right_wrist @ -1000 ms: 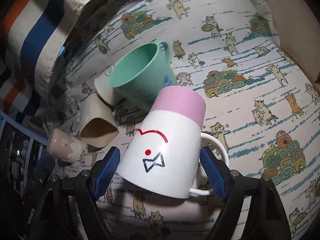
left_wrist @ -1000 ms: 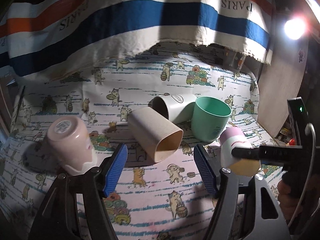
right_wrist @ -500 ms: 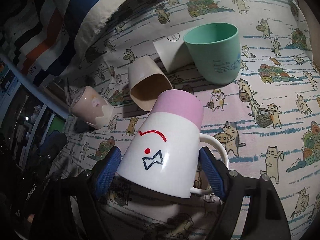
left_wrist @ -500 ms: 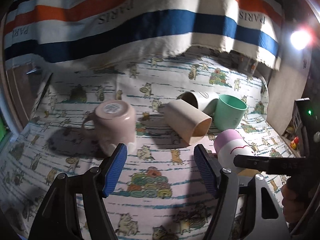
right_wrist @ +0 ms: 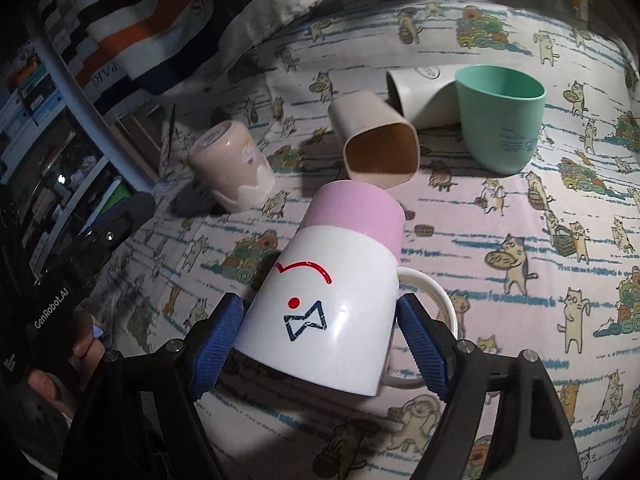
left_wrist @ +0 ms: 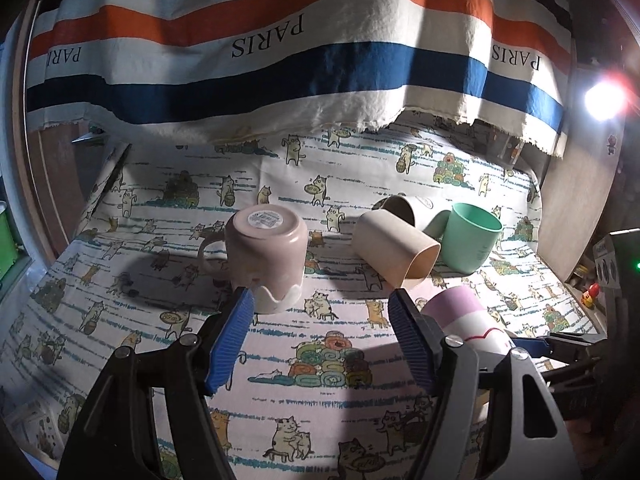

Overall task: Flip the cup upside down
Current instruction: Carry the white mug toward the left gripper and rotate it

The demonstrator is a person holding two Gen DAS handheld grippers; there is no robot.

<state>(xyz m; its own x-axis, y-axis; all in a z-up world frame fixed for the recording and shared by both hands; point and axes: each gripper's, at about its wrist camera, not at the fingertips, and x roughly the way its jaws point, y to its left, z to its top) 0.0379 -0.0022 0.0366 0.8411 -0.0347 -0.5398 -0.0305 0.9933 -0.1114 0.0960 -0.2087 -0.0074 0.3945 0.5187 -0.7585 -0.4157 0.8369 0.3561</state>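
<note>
R gripper (right_wrist: pixel 320 338) pinches the white/pink mug (right_wrist: pixel 332 288) across its body, base tilted up and away, rim toward the gripper, handle on the right. Looks mid-flip, mug just above the table (right_wrist: pixel 520 240). To finish well: roll the wrist until the rim is level, lower straight onto bare cloth, clear of the beige cup (right_wrist: pixel 376 144), and let go only once the rim sits flat. L gripper (left_wrist: pixel 322 338) is spread, holding nothing, near the pink mug (left_wrist: pixel 266 254), already upside down.
</note>
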